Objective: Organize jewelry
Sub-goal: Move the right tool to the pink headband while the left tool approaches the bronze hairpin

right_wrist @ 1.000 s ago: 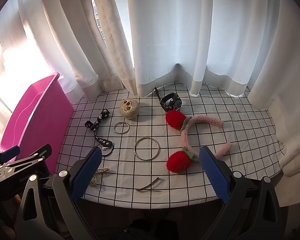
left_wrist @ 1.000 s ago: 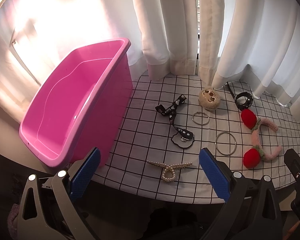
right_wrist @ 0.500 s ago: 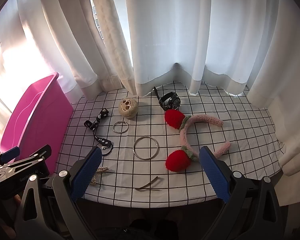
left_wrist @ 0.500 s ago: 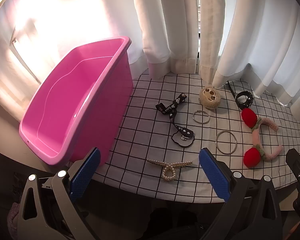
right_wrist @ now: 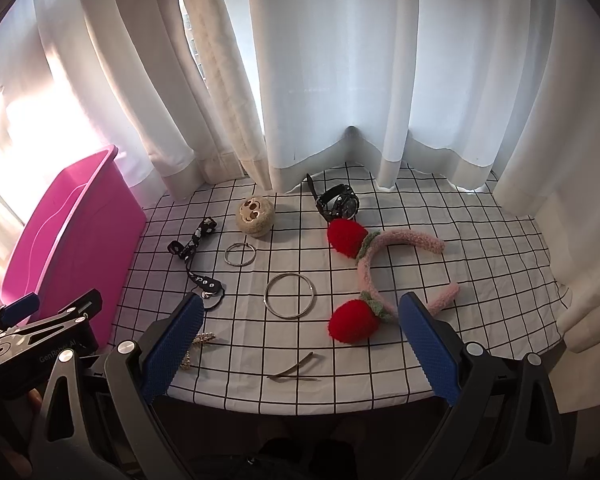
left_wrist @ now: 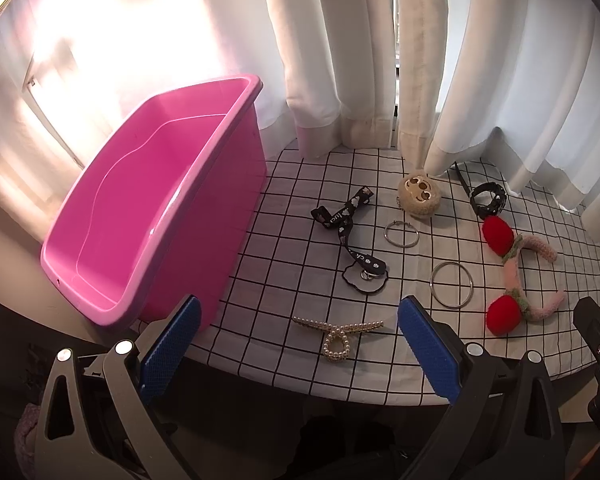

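Nothing was picked yet: both the left gripper (left_wrist: 298, 346) and right gripper (right_wrist: 300, 344) hung released; next probably meant grasping the pearl clip (left_wrist: 337, 334) for the bin (left_wrist: 100, 304)

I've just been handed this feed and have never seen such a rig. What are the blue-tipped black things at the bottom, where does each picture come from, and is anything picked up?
They are two hand-held grippers, one in each of a person's hands, each with a camera looking out between its blue fingers. One picture is from the left gripper, the other from the right gripper. Both stand open and hold nothing. On the checked cloth lie a pearl clip, two rings, a black strap, a plush ball, a watch, a strawberry headband and a thin hairpin. A pink bin on the left has nothing in it.
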A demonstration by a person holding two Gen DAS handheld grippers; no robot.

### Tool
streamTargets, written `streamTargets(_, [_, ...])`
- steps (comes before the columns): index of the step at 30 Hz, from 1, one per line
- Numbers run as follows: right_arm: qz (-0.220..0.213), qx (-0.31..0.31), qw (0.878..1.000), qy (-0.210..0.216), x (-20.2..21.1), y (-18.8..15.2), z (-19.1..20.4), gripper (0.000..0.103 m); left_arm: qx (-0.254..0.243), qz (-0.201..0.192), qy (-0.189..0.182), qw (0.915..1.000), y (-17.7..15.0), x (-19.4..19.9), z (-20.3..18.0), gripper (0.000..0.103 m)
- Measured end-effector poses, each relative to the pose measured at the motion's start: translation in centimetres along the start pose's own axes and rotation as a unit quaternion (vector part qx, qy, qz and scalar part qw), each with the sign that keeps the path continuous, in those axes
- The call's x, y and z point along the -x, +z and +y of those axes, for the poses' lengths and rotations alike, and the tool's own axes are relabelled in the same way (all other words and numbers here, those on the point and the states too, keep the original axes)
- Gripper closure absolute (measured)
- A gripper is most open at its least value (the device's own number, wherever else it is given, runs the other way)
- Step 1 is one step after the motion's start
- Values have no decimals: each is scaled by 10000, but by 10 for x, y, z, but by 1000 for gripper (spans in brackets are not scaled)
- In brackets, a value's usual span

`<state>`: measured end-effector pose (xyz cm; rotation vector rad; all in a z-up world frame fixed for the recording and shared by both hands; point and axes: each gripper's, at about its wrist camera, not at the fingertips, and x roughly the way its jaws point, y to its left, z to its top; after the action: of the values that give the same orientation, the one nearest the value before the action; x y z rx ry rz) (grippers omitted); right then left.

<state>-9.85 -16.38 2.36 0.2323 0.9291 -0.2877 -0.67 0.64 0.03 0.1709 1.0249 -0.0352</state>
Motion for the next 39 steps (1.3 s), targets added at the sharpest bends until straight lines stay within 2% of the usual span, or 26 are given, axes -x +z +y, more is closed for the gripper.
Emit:
streamTargets(7, [64, -98, 9999, 35, -4, -8, -26, 10, -84, 189, -136, 9997, -9, -16, -19, 6])
streamTargets(11, [-9, -198, 9998, -8, -4, -14, -55, 10, -332, 118, -210, 9992, -16, -27, -42, 6])
streamTargets(18, [326, -281, 9990, -127, -34, -27, -110, 10, -758, 498, -685, 9935, -43, -64, -89, 6])
streamTargets(23, [537, 280, 9981, -152, -71, -33, -131, 10, -949, 777, -848, 9888, -66, -91, -114, 6])
streamTargets(28, [857, 743, 9933, 213, -117, -30, -140, 10, -877, 921, -1027, 9865, -83, -109, -125, 6])
streamTargets(33, [1197, 1312, 9825, 565, -157, -28, -134, 10, -844, 1177, -1234, 9817, -98, -121, -140, 6])
streamTargets(39, [1312, 1697, 9738, 752, -180, -26, -129, 10, -915, 1116, -1298, 9810, -108, -129, -159, 6])
